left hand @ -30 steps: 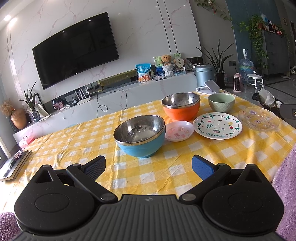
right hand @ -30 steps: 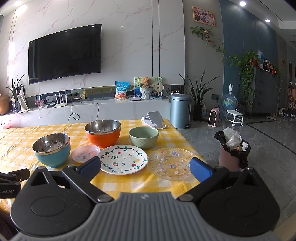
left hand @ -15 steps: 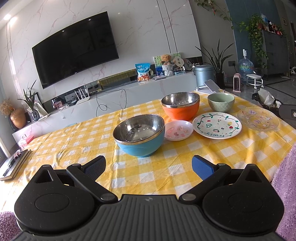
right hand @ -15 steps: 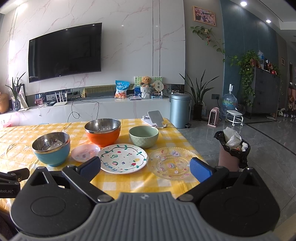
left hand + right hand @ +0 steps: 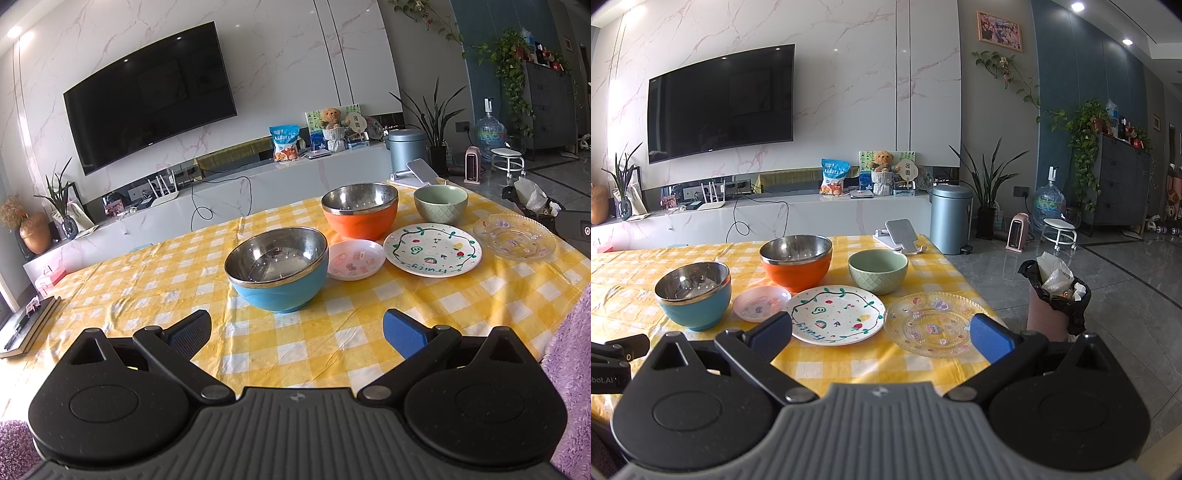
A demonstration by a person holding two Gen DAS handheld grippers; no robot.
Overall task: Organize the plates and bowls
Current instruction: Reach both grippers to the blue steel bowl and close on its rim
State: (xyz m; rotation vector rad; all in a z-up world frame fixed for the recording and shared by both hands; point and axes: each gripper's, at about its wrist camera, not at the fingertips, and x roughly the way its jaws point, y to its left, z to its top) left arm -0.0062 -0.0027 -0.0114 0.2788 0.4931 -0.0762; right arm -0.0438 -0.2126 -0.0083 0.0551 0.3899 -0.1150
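I have both tongs spread wide and holding nothing: the left gripper [image 5: 297,330] hangs above the near edge of the table, the right gripper [image 5: 881,334] near its right corner. On the yellow-and-white checked cloth [image 5: 155,273] stand 3 round bowls: a blue bowl [image 5: 277,267] and an orange bowl [image 5: 360,210], both with shiny steel linings, and a matte green bowl [image 5: 441,203] with a quilted outside. Near them lie 3 plates: a small pink plate [image 5: 355,258] just beside the blue bowl, a white painted plate [image 5: 432,249], and a ribbed clear glass plate [image 5: 514,236] farthest right. Behind is a marble wall with a dark curved TV [image 5: 720,103].
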